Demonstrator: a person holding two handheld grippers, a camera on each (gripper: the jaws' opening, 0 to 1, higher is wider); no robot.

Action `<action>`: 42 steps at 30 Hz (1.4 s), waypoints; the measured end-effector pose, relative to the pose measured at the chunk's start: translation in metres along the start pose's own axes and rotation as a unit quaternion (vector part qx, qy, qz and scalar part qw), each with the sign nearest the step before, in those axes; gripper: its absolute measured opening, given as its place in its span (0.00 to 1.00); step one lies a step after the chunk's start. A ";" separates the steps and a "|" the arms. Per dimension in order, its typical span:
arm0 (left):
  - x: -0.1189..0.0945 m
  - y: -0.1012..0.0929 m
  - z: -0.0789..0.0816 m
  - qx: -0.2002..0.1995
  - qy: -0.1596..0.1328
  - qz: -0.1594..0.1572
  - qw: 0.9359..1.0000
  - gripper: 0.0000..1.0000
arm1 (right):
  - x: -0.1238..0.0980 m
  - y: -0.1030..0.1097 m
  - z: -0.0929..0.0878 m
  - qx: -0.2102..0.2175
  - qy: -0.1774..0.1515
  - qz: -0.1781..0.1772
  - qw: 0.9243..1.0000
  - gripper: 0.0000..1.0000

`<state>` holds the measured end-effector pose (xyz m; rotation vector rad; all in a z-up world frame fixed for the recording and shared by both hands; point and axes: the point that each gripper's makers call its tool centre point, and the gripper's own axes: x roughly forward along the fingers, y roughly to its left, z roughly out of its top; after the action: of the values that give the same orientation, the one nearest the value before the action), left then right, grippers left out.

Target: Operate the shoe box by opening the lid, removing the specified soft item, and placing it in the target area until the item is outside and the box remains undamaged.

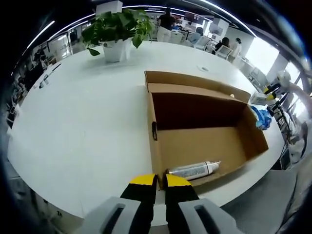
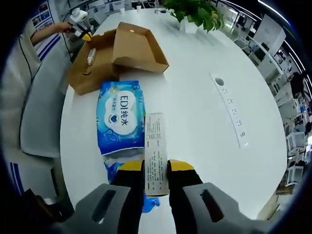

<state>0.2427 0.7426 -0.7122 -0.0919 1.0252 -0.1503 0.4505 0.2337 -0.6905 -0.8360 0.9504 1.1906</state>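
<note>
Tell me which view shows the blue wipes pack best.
The right gripper view: the blue wipes pack lies on the white table just ahead of the right gripper, label facing the camera, beside the open shoe box. In the left gripper view there is just a blue sliver past the box's far end, too small to identify.

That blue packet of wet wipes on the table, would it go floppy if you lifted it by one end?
Probably yes: the blue wipes packet is a soft film pouch lying flat with a crinkled end, so it would likely sag. Its glossy wrapper may slip between the fingers. Being flat, it seems unlikely to roll.
</note>
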 end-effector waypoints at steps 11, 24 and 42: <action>0.000 -0.001 0.000 0.007 0.010 0.002 1.000 0.06 | 0.015 -0.002 -0.030 -0.004 0.026 -0.002 1.000 0.15; 0.000 -0.002 0.000 0.013 0.015 0.003 1.000 0.06 | 0.023 -0.005 -0.054 -0.028 0.062 0.007 0.998 0.16; 0.000 -0.001 0.000 0.014 0.014 0.001 1.000 0.06 | 0.031 -0.018 -0.070 -0.089 0.107 -0.006 0.990 0.16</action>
<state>0.2430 0.7413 -0.7124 -0.0633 1.0509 -0.1655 0.4601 0.1783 -0.7453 -1.1283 1.0210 1.2049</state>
